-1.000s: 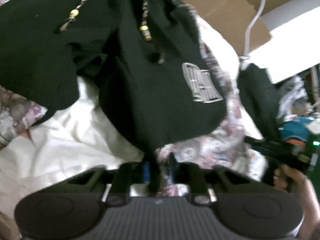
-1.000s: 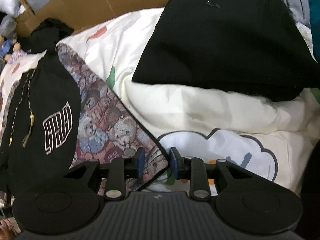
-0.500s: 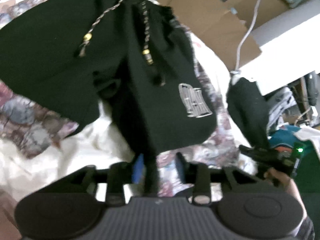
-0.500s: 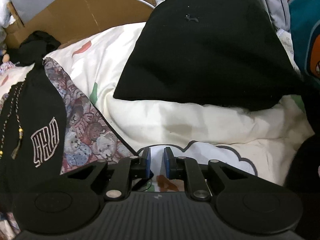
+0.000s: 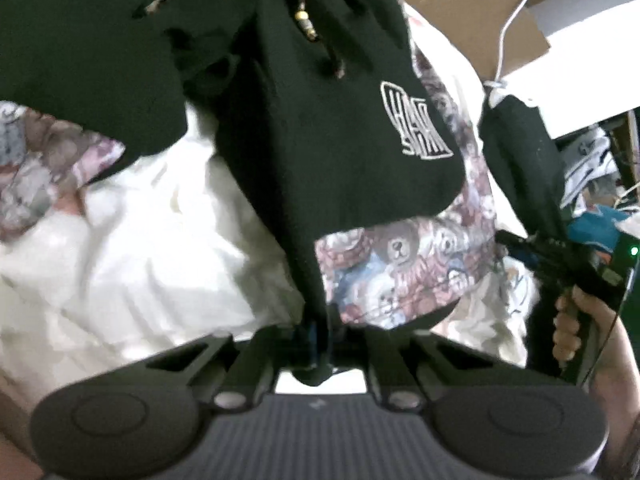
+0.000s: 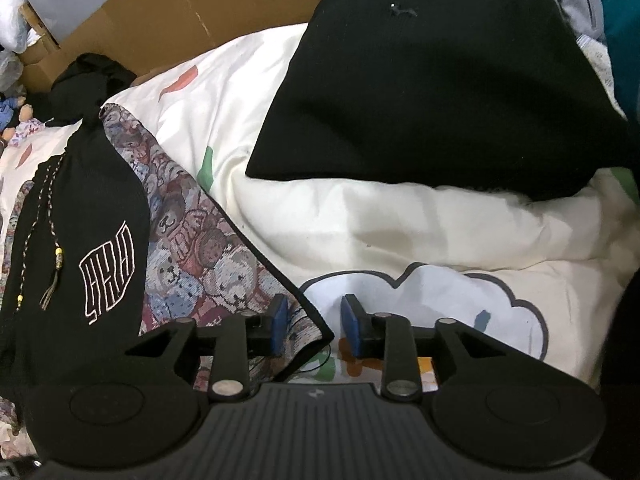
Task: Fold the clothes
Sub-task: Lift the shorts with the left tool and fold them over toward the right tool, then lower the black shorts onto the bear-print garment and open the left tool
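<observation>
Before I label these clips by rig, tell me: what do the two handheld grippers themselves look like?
Both match: the left gripper and right gripper each have a black ribbed body, two round black discs at the sides, angular black linkage arms with silver pivot pins, and blue pads on the fingers. In the left view, the right gripper shows a small green light. No sleeve is visible.

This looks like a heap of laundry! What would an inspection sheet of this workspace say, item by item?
Surface: cream bedding, rumpled, cloud print.
Job's things: black garment with drawstrings and logo, over bear-print cloth; second black garment apart on the bedding.
Clutter: cardboard box; small dolls.
Grippers: left gripper shut on black garment; right gripper open, bear-print cloth's corner between its jaws.
Cables: white cable across the cardboard.
Surroundings: teal fabric.
</observation>
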`<state>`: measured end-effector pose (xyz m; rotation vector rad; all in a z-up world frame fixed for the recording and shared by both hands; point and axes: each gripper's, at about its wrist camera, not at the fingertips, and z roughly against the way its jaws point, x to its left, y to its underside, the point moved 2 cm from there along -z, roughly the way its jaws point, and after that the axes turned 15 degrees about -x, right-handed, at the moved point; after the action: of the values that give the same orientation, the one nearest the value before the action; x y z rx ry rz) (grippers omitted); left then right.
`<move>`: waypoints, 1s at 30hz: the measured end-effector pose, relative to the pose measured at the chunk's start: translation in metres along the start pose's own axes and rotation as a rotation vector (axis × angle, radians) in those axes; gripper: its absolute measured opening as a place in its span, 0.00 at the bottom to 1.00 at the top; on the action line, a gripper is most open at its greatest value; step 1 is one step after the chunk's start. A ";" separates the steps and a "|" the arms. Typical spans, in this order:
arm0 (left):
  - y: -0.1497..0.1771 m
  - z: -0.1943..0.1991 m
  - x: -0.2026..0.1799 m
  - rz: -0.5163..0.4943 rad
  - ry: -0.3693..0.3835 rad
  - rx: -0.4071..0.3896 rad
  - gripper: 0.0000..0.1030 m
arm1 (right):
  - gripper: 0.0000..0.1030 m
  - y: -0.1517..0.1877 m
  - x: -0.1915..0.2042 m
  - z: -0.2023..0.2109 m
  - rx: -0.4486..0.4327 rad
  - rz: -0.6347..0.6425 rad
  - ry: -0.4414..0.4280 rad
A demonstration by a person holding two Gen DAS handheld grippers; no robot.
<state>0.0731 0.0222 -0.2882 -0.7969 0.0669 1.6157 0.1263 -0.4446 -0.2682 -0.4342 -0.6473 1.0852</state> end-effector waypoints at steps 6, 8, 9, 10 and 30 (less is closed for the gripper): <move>0.001 0.009 -0.009 0.012 -0.033 0.026 0.05 | 0.10 -0.001 0.004 0.007 -0.033 0.033 0.019; 0.003 0.007 -0.007 -0.012 -0.084 0.048 0.17 | 0.10 -0.001 0.005 0.009 -0.037 0.041 0.027; 0.004 0.008 -0.006 -0.027 -0.110 0.057 0.20 | 0.10 -0.001 0.005 0.009 -0.037 0.044 0.030; 0.003 0.011 -0.004 -0.037 -0.129 0.061 0.22 | 0.10 -0.001 0.005 0.008 -0.034 0.056 0.035; -0.175 0.148 -0.019 -0.275 -0.213 -0.186 0.29 | 0.33 -0.031 0.033 0.066 -0.144 0.035 0.012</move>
<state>0.1621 0.1153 -0.0982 -0.7349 -0.3360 1.4476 0.1133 -0.4265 -0.1917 -0.5777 -0.7121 1.0716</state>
